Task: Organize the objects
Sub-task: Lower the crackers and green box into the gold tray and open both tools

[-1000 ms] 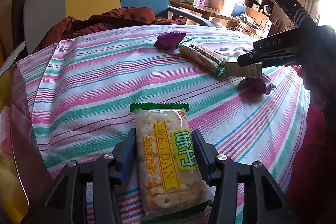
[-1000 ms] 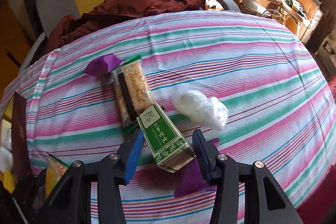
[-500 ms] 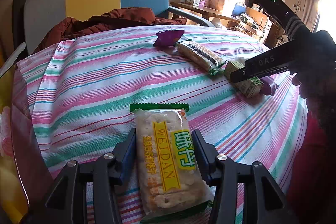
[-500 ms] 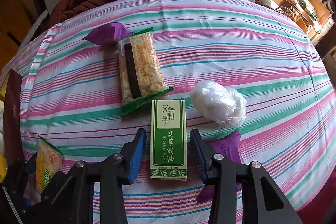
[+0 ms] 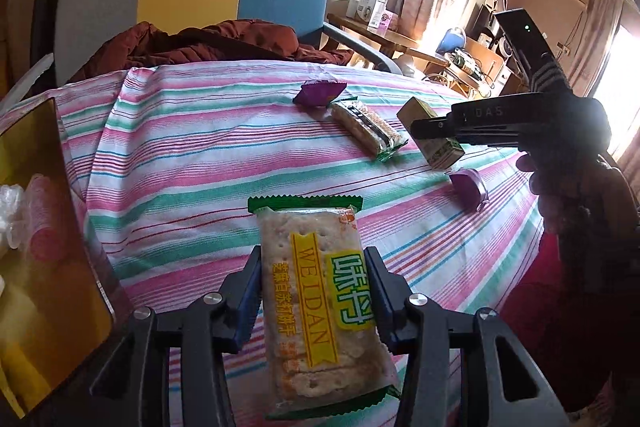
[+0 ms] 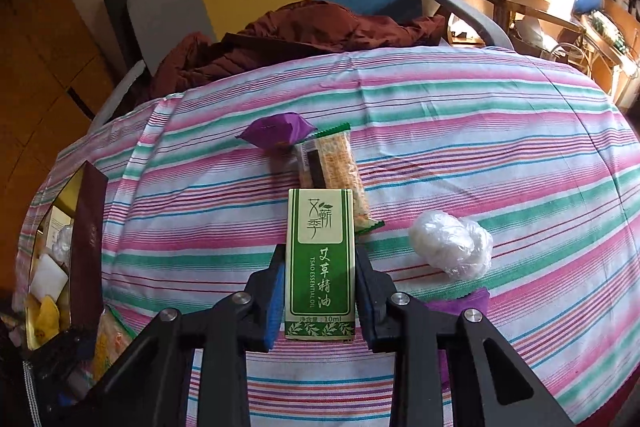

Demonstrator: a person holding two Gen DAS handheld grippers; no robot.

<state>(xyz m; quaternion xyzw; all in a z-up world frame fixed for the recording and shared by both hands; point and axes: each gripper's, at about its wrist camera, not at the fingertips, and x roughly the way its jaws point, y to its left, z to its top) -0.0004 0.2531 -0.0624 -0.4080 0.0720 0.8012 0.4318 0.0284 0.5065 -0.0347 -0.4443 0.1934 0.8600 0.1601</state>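
Essential-oil box [image 6: 320, 259] points lengthwise away, clamped in right gripper [image 6: 320, 291]; left gripper [image 5: 314, 291] clamps cracker pack [image 5: 320, 303].

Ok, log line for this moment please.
left gripper: shut on cracker pack | right gripper: shut on green box | striped cloth

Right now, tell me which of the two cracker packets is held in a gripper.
The yellow-banded WEIDAN packet, gripped by the left gripper. The other cracker packet lies loose on the striped cloth beside a purple wrapper.
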